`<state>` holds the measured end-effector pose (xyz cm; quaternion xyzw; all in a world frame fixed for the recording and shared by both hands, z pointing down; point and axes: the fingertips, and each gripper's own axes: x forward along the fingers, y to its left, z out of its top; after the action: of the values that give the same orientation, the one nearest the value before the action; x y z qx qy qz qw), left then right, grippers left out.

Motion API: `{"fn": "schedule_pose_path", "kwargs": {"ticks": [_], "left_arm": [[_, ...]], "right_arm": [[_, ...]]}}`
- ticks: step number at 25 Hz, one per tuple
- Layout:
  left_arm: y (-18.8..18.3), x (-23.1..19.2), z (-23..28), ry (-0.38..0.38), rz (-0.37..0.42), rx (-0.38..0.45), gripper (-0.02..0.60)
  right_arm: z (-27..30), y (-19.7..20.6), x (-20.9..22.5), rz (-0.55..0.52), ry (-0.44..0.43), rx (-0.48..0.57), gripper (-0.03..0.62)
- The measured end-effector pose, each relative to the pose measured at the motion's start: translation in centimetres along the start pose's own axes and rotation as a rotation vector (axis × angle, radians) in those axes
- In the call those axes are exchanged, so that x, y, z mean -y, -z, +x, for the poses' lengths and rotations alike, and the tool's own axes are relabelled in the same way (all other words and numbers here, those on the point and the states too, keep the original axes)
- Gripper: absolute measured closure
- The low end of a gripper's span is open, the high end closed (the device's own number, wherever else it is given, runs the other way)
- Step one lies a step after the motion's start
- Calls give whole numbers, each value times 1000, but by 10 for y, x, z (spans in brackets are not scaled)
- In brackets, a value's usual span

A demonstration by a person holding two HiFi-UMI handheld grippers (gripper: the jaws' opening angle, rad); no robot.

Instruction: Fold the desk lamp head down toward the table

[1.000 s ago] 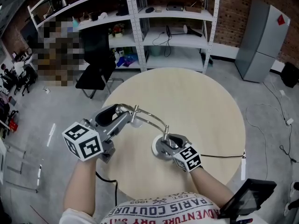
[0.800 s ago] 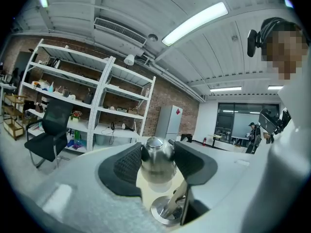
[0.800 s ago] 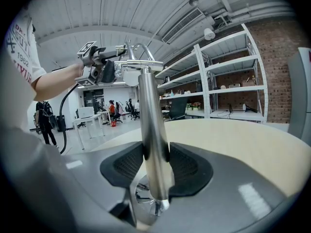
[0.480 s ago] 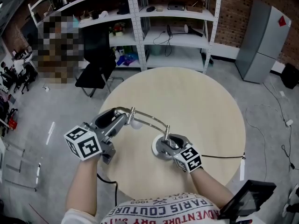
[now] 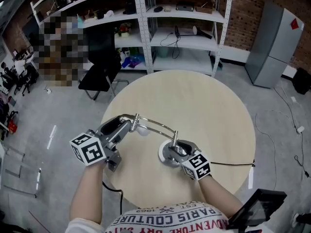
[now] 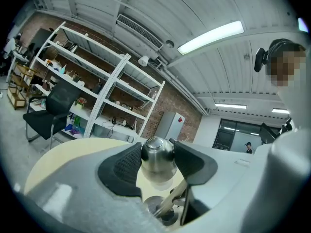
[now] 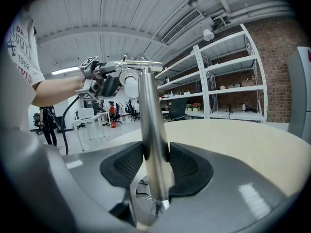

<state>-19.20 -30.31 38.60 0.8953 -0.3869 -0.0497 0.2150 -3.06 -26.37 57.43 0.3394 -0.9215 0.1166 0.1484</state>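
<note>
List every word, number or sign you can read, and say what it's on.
"PARIS COUTURE": shirt.
"1962": same shirt.
"ADVENTURE": same shirt, rest cut off.
Red diamond sign: on the fridge, print too small to read.
Marker cubes: patterns only, no words.

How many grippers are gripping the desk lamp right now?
2. The left gripper is shut on the lamp head, at the far end of the arm. The right gripper is shut on the upright post, just above the base. Neither is hidden.
</note>
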Motion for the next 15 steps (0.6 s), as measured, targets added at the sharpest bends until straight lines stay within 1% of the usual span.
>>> {"fn": "schedule_pose_path", "kwargs": {"ticks": [8, 15], "left_arm": [[11, -9, 0, 6, -54, 13, 364], [21, -18, 0, 20, -125, 26, 364]], "right_arm": [[-1, 1, 2, 1, 2, 0, 424], [-1, 0, 3, 2, 4, 3, 424]]}}
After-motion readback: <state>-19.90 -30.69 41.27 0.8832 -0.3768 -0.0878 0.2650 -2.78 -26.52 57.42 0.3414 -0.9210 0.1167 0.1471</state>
